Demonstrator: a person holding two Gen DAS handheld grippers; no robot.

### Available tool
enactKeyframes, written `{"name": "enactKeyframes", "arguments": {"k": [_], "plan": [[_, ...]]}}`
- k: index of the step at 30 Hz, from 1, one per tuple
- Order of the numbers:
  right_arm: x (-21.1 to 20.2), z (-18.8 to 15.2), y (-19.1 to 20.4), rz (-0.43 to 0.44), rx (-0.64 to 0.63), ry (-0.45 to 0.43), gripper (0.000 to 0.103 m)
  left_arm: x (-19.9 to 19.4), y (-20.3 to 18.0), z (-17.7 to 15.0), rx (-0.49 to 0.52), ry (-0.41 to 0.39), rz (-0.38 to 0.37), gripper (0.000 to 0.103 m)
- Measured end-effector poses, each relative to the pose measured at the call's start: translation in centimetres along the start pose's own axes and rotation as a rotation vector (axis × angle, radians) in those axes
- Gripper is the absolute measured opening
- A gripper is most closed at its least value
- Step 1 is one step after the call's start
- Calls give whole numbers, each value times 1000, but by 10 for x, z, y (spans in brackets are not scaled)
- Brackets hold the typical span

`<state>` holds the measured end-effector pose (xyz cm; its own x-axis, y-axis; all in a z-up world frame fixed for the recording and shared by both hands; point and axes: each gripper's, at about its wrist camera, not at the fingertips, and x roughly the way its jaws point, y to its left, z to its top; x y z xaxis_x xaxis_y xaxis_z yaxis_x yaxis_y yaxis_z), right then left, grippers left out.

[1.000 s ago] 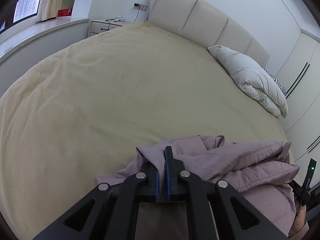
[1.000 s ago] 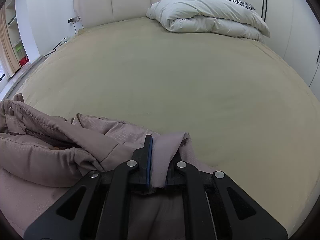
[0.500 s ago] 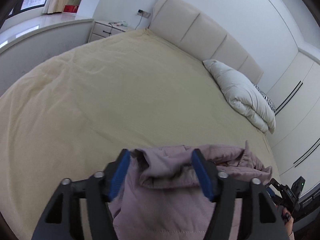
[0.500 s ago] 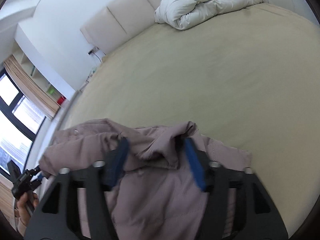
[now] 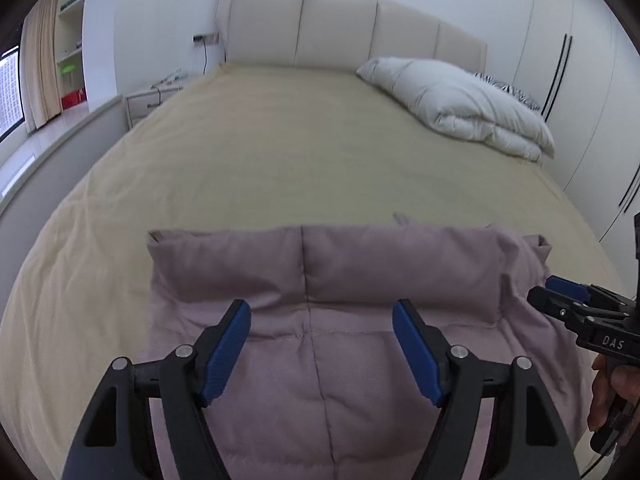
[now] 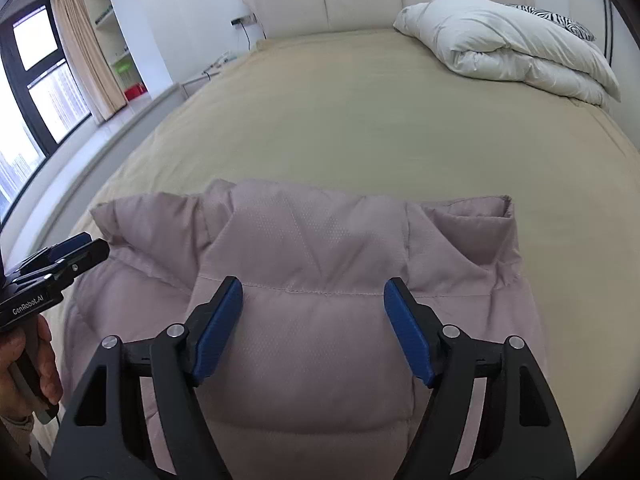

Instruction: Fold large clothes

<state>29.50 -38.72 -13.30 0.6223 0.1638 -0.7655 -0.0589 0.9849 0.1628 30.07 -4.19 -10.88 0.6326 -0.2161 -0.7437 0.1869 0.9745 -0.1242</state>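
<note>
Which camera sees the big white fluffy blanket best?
The right wrist view shows the white duvet best: it lies large and sharp at the top right, folds clear, a striped pillow behind it. The left wrist view shows the same duvet smaller and farther off, beside the wardrobe.

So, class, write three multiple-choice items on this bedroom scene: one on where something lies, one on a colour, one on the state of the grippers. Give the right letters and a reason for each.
1. Where does the folded white duvet lie?
A. on the floor
B. on the bed's far right, by the headboard
C. on the jacket

2. What colour is the padded jacket?
A. dusty mauve
B. green
C. black

3. How do the left gripper and right gripper stand?
A. both shut on cloth
B. one shut
C. both open, holding nothing

Key: B, it rests on the beige bedspread near the headboard; A, mauve in both views; C, blue pads spread apart.
</note>
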Motion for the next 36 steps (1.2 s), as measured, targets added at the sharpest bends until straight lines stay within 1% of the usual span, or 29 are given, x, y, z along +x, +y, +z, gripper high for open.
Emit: {"name": "enactKeyframes", "arguments": {"k": [1,3,4,8,10,14,17,19,20,21,23,24,25,26,28,31,34,36], "plan": [[11,-2,6,-22,6,25,72,16,2,-2,-7,28,25,75],[40,-7,2,-49,25,83,72,40,13,-6,-48,76,16,76],[49,-8,0,-51,39,90,72,46,16,-5,-65,86,13,78],[73,-9,2,-89,23,77,75,60,12,-1,-33,95,57,82],[76,-12,6,-108,11,63,75,70,10,1,-34,95,69,84],[92,-12,6,-115,18,47,76,88,7,6,-31,100,94,87],[102,-10,2,-110,17,59,77,79,3,9,-22,115,113,86],[83,-7,-6,-77,37,63,77,54,-1,7,-31,95,120,84],[73,-7,-11,-62,55,47,77,38,-1,3,-30,74,112,84],[56,-10,-15,-55,74,11,77,23,-3,-1,-26,50,101,84],[26,-19,-25,-90,111,-75,77,-3,-13,-10,-11,-6,87,84],[16,-24,-31,-110,132,-101,77,-6,-20,-14,11,-13,77,84],[12,-28,-36,-132,149,-105,77,-2,-29,-19,50,2,71,84],[16,-32,-41,-147,153,-77,77,6,-35,-23,68,24,77,85],[29,-38,-45,-142,133,-21,77,21,-35,-25,57,43,88,89],[37,-38,-48,-152,120,-12,78,34,-30,-21,41,54,91,95],[50,-29,-50,-188,124,3,78,48,-28,-17,64,60,108,98],[64,-25,-45,-218,110,33,79,58,-26,-14,64,65,117,99]]}}
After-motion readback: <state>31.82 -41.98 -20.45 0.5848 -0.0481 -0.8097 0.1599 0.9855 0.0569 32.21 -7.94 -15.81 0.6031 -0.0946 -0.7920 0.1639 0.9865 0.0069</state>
